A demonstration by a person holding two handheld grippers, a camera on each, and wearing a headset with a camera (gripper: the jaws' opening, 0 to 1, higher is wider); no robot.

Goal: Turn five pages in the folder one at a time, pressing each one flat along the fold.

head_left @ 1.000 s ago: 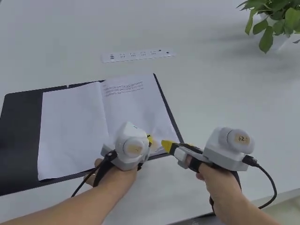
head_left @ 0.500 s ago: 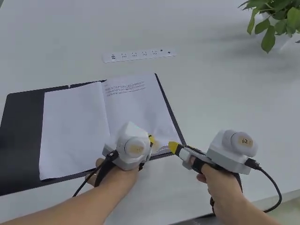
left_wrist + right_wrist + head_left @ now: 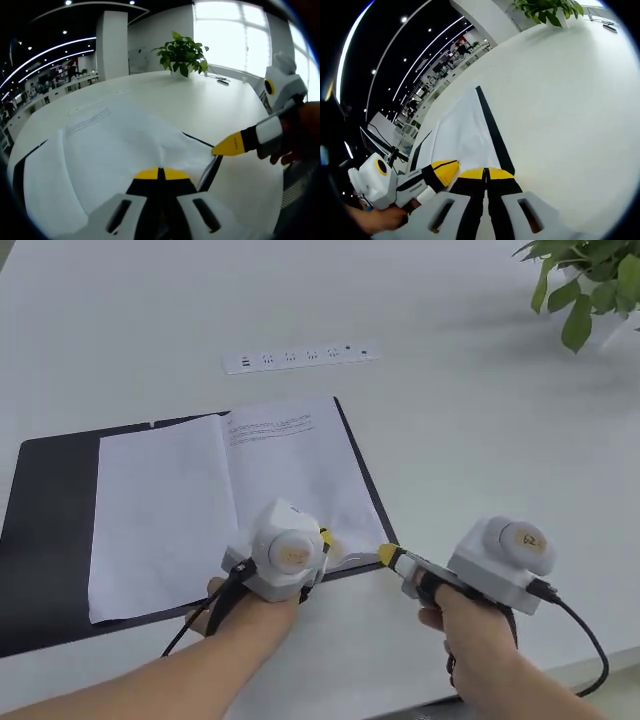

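Your folder point(image 3: 55, 530) lies open and flat on the counter point(image 3: 470, 430), with white sheets on both halves. You have brought both tools to the near right corner of the right-hand page point(image 3: 290, 465), the easiest place to lift a single sheet. The left gripper point(image 3: 324, 538) sits over that corner with its jaws closed tip to tip. In the left gripper view the paper puckers up toward them, but I cannot tell whether a sheet is actually pinched. The right gripper point(image 3: 386, 556) lies low beside it, jaws also closed and holding nothing, tips right at the folder's edge. It is probably there to steady the folder or tease 1 sheet free. How many of the 5 turns are done, the stacks don't tell.
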